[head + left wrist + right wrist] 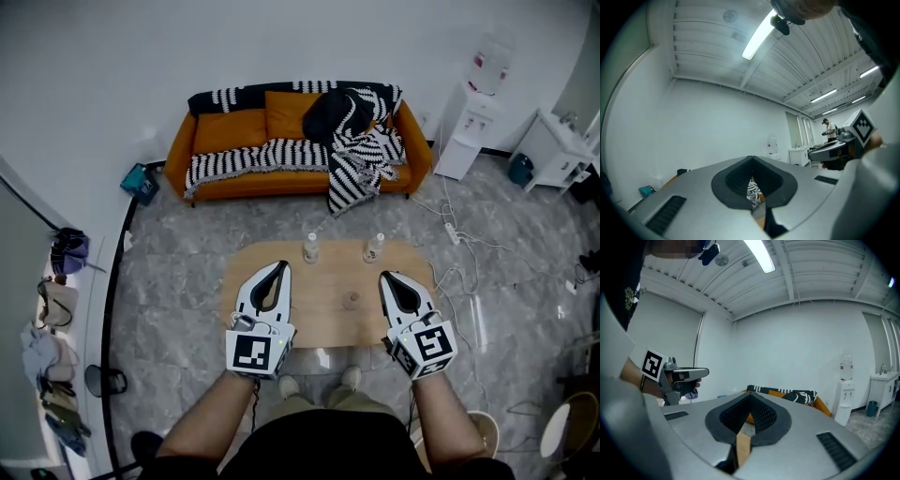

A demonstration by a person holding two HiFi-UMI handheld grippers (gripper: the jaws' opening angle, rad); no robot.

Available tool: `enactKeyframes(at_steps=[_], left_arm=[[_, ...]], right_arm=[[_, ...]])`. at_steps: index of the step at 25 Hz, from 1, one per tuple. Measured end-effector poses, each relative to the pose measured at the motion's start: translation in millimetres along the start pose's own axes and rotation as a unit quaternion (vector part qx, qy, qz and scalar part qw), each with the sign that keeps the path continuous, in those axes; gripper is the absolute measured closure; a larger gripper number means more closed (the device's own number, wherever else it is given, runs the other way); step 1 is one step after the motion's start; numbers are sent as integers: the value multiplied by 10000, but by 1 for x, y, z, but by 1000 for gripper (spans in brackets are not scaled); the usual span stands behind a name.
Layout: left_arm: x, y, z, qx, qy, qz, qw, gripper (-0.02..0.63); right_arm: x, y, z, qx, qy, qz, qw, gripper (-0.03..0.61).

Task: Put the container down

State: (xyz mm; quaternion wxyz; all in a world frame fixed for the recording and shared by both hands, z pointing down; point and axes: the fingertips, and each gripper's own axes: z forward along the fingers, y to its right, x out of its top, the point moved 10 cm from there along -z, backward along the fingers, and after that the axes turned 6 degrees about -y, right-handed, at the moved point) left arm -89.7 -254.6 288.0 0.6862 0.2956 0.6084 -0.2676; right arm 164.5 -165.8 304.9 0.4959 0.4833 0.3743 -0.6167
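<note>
From the head view, the left gripper [281, 268] and the right gripper [384, 278] are held side by side above the near half of a small wooden table [323, 328], both pointing away from the person towards an orange sofa [225, 131] draped with a striped blanket [253, 159]. Each gripper's fingers meet at the tips and hold nothing. The container [351, 300], small, round and clear, stands on the table between the two grippers, touching neither. Two bottles, one [310, 248] to the left and one [374, 247] to the right, stand upright near the table's far edge. A water dispenser [473, 122] stands against the wall to the right of the sofa. In the left gripper view, the left gripper [751, 159] has its fingers drawn together with nothing between them; through the dark opening behind the tips a bit of the striped blanket shows. The right gripper [834, 150] is held level at the right edge, and a person [828, 129] stands far back in the room. In the right gripper view, the right gripper [751, 395] is likewise closed and empty. The left gripper [682, 376] shows at the left, and the sofa [787, 394] and water dispenser [845, 380] stand along the far wall.
</note>
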Motion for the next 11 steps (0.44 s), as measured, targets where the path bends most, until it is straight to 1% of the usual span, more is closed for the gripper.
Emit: enactKeyframes(at_steps=[2,6,11], left_arm=[[3,-3,0,14,54,-78,10000,600],[2,-7,2,58,13,7,10000,600],[-2,-13,4,101,-57,-37,9999,600]], right_arm=[[7,-5,2,51,1,-22,10000,566],[12,-4,9,124,95,-114,9998,566],[13,-2,15,144,77,-95,9998,566]])
